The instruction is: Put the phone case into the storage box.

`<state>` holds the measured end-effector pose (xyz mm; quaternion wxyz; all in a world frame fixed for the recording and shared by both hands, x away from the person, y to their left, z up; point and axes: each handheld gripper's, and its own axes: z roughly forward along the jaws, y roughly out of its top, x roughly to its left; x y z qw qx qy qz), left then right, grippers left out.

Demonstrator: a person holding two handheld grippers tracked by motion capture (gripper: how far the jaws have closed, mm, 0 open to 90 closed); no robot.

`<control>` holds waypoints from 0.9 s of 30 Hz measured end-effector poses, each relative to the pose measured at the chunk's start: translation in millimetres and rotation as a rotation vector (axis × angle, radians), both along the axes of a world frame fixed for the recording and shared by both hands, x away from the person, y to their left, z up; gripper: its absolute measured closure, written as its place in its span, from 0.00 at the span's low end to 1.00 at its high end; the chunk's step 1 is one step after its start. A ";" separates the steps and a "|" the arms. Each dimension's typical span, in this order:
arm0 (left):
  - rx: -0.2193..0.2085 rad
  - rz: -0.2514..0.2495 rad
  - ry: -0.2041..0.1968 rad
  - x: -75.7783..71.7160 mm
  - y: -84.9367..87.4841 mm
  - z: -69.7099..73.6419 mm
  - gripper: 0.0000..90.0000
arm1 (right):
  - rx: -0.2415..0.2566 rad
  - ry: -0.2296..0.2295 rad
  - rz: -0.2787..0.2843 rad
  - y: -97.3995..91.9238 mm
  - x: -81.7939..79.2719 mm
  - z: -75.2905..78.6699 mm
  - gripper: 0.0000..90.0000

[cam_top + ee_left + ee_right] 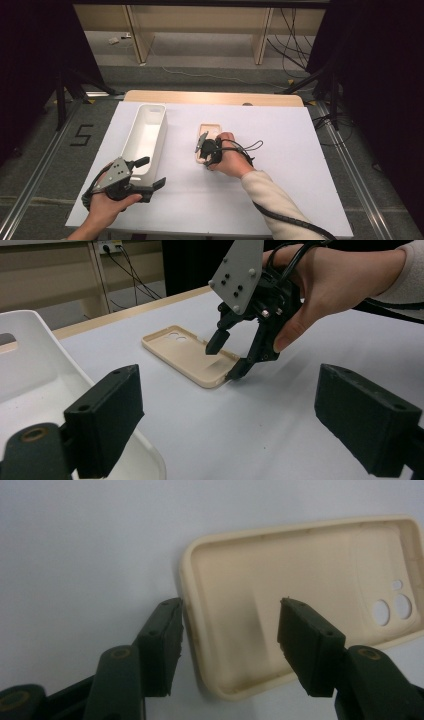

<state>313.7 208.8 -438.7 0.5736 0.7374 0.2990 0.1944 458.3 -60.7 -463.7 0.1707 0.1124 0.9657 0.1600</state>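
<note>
A beige phone case (pixel 210 130) lies hollow side up on the white table sheet, right of a white bin (pixel 145 137). My right gripper (pixel 204 159) points down at the case's near end. In the right gripper view it (pixel 232 630) is open and straddles the case's (pixel 300 575) end wall, with one jaw outside on the sheet and one over the inside. My left gripper (pixel 151 172) is open and holds nothing, by the bin's near end. From the left gripper view, the open left gripper (pixel 235 425) faces the case (pixel 182 352) and the right gripper (pixel 226 360).
The bin (pixel 30 375) is long, narrow and looks bare inside. The white sheet (pixel 285 150) covers the table, whose wooden far edge (pixel 215 96) shows behind it. Dark stands and cables sit on the floor around the table.
</note>
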 end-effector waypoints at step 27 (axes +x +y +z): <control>-0.005 -0.007 0.003 -0.4 -0.3 -0.3 0.13 | -0.072 0.037 0.101 8.6 0.1 1.7 0.78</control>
